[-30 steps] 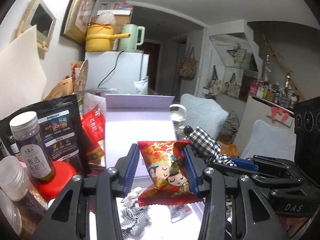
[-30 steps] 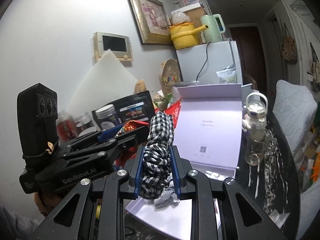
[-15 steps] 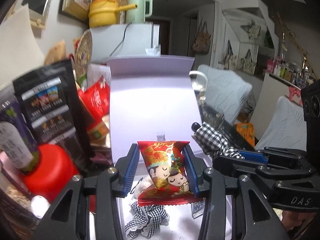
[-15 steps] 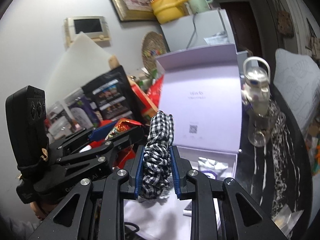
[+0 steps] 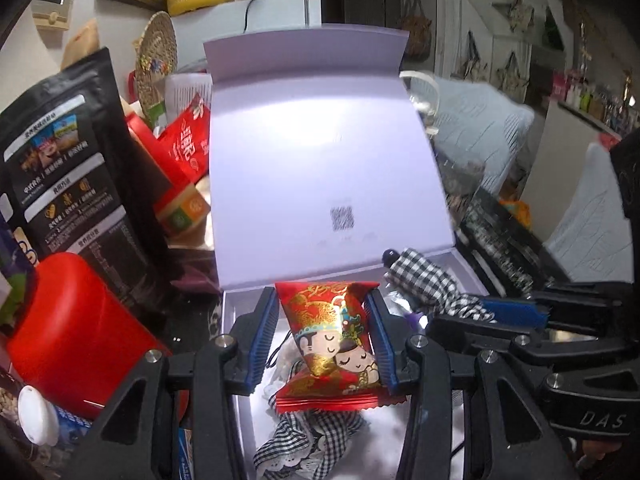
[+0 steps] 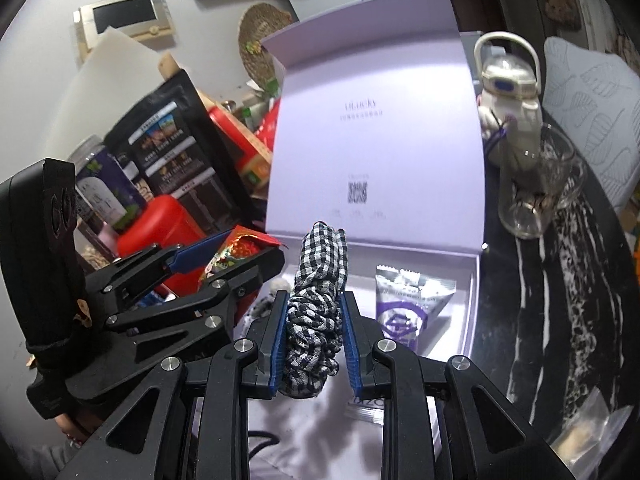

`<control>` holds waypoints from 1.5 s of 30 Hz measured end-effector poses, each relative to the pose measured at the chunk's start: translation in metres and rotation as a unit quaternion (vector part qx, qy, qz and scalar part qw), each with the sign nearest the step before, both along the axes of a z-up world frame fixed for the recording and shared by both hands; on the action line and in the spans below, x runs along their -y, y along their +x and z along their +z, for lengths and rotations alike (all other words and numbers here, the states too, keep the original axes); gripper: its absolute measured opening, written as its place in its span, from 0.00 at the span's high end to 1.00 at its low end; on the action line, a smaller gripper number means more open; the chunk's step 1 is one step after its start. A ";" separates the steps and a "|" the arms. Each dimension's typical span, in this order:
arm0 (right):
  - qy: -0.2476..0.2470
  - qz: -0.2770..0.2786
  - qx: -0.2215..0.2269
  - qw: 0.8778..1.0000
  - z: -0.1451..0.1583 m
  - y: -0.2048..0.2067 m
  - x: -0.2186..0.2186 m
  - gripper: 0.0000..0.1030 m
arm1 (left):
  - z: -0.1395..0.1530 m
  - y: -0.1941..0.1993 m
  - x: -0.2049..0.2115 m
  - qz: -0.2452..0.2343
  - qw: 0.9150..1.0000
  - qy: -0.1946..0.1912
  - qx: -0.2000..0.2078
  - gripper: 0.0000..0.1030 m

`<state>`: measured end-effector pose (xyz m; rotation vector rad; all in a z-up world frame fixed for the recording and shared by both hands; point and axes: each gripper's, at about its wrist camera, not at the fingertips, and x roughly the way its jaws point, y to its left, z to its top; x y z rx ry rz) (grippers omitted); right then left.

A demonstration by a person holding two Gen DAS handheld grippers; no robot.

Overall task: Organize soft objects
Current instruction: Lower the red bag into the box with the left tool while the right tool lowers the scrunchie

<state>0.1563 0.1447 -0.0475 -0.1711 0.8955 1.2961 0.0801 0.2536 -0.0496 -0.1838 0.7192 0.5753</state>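
Open lilac box below; left claw clamps red packet; right claw clamps checked cloth

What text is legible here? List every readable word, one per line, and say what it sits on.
"DAS" on the right gripper body, seen from the left wrist view.
"uLucky", faint, on the raised lid of the lilac box.
QR code on that lid: not decodable.
Black pouch print, red snack packet characters, silver sachet print: too blurred to read.

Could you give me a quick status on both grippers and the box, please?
Left gripper shut on red snack packet. Right gripper shut on checkered cloth. Both over open lavender box; checkered fabric, silver sachet already inside.
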 end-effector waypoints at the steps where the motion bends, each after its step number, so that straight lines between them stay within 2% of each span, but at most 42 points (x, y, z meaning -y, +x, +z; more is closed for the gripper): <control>1: -0.007 -0.003 0.000 1.000 -0.003 0.001 -0.002 0.76 | -0.004 0.002 -0.001 0.001 1.000 -0.001 -0.007 0.57; 7: -0.025 -0.019 -0.008 0.999 -0.017 0.011 -0.005 0.76 | -0.024 0.010 -0.010 0.012 0.999 -0.026 -0.042 0.57; 14: -0.051 -0.045 0.002 0.998 -0.030 0.018 -0.008 0.76 | -0.036 0.013 -0.015 0.021 0.997 -0.020 -0.068 0.57; 19: -0.072 -0.055 0.012 0.996 -0.041 0.019 -0.013 0.76 | -0.052 0.020 -0.021 0.028 0.993 -0.040 -0.104 0.57; 28: -0.083 -0.063 0.030 0.994 -0.043 0.020 -0.015 0.75 | -0.053 0.020 -0.022 0.027 0.993 -0.041 -0.110 0.57; 32: -0.087 -0.069 0.026 0.993 -0.043 0.023 -0.013 0.74 | -0.056 0.026 -0.025 0.025 0.992 -0.053 -0.115 0.55; 38: -0.089 -0.073 0.010 0.993 -0.039 0.028 -0.008 0.68 | -0.054 0.026 -0.025 0.029 0.991 -0.058 -0.117 0.55; 41: -0.082 -0.072 0.012 0.994 -0.033 0.028 -0.005 0.59 | -0.050 0.026 -0.022 0.030 0.992 -0.050 -0.116 0.54; 44: -0.075 -0.073 0.017 0.994 -0.026 0.028 0.002 0.59 | -0.043 0.025 -0.017 0.034 0.993 -0.041 -0.108 0.54; 45: -0.072 -0.075 0.020 0.994 -0.023 0.028 0.005 0.59 | -0.040 0.023 -0.016 0.036 0.993 -0.039 -0.105 0.51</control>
